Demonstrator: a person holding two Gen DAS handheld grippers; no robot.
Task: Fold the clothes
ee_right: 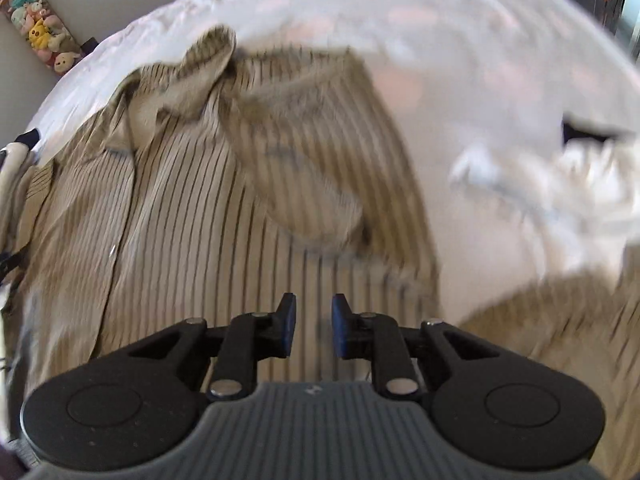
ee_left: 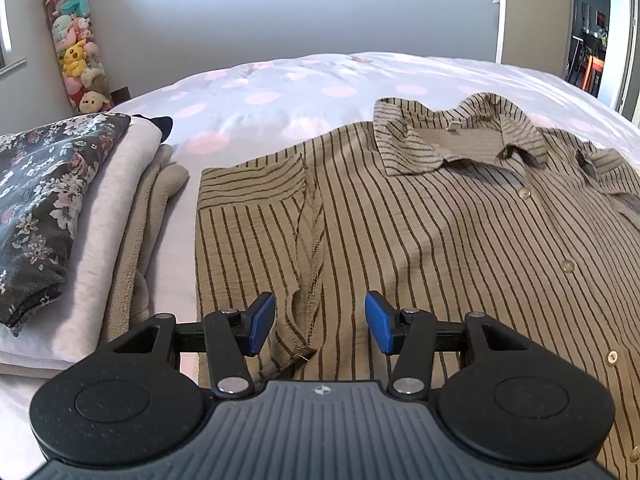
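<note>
With both sleeves apparently folded in, the striped shirt [ee_left: 440, 240] lies flat on the bed [ee_left: 280, 92]; your left gripper [ee_left: 320, 322] gapes wide, your right gripper [ee_right: 313, 326] narrow and empty, ready for the hem.

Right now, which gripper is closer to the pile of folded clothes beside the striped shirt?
Left. The left gripper hangs over the striped shirt edge nearest the folded pile. The right gripper is over the shirt's far side, the pile barely visible.
</note>
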